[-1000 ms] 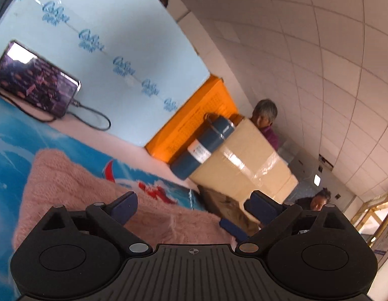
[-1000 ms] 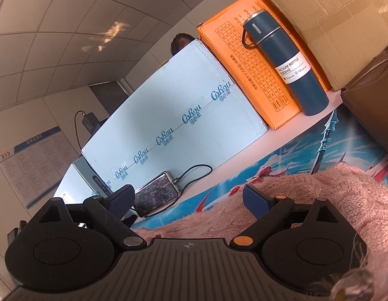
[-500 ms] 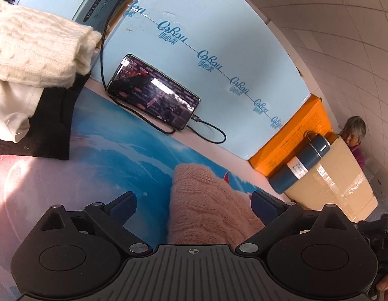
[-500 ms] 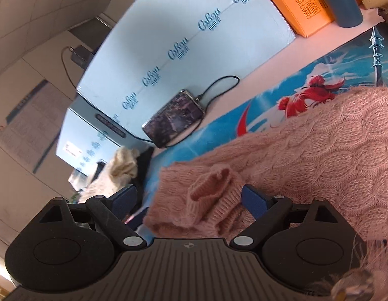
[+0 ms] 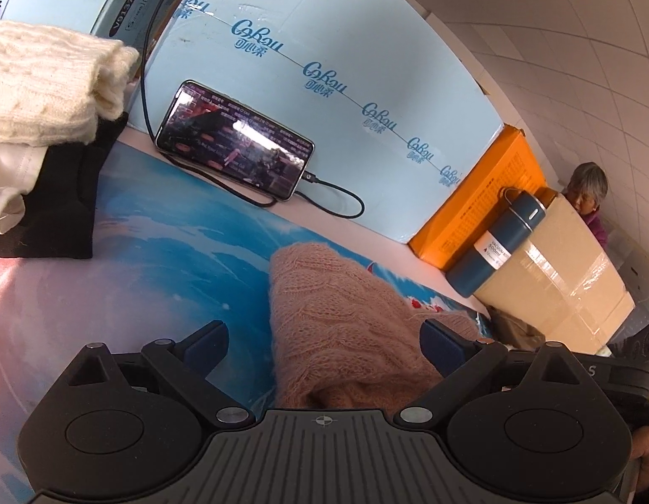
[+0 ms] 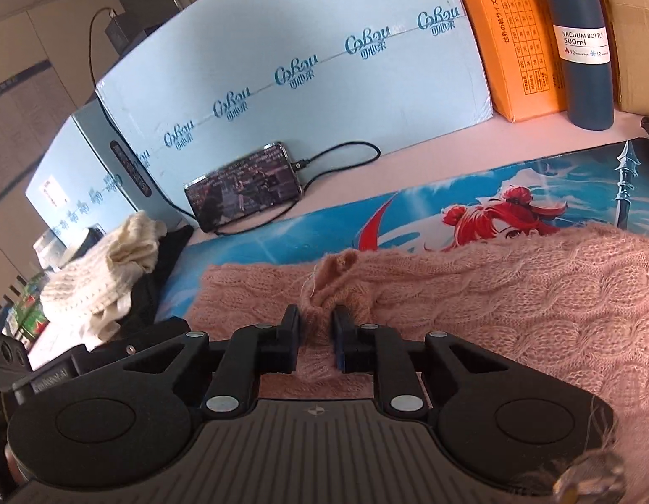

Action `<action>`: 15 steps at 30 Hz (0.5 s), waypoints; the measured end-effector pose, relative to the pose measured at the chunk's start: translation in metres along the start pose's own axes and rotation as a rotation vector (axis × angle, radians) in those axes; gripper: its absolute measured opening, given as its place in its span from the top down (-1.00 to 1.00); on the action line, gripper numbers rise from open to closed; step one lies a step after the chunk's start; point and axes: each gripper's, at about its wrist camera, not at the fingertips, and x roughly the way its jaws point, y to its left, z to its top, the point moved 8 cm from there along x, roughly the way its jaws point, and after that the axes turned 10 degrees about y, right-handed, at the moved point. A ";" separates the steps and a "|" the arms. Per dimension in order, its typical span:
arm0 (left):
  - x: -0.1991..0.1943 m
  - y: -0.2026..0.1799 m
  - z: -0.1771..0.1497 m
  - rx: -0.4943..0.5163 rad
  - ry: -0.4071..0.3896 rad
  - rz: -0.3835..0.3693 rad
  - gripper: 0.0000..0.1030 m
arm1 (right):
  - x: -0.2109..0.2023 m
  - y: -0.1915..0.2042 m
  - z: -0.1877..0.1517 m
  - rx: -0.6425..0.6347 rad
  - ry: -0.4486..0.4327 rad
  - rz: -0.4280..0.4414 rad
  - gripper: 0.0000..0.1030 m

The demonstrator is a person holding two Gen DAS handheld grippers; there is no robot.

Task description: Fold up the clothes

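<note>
A pink cable-knit sweater (image 6: 513, 294) lies on the blue printed mat (image 6: 429, 206). My right gripper (image 6: 316, 327) is shut on a bunched fold of the pink sweater near its left end. In the left wrist view the sweater's folded end (image 5: 337, 327) lies between the spread fingers of my left gripper (image 5: 324, 344), which is open and holds nothing. The rest of the sweater is hidden behind the gripper bodies.
A stack of cream, white and black clothes (image 5: 43, 96) sits at the left, also in the right wrist view (image 6: 101, 290). A phone on a cable (image 5: 236, 164), light blue boxes (image 5: 345, 84), an orange box (image 5: 479, 206), a blue bottle (image 5: 496, 243) and a cardboard box (image 5: 568, 281) line the back.
My right gripper has lowered onto the sweater and shut on a bunched fold. My left gripper has swung down and left over the sweater's end and stays open.
</note>
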 end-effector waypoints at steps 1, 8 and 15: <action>0.001 -0.002 -0.001 0.003 0.003 -0.007 -0.92 | 0.004 -0.001 -0.004 -0.020 0.018 -0.020 0.63; 0.012 -0.013 -0.005 0.012 0.011 0.003 -0.81 | -0.022 -0.004 0.001 -0.032 -0.137 0.072 -0.72; 0.013 -0.012 -0.005 0.049 0.052 0.012 0.45 | -0.036 -0.043 0.007 0.161 -0.244 0.195 -0.72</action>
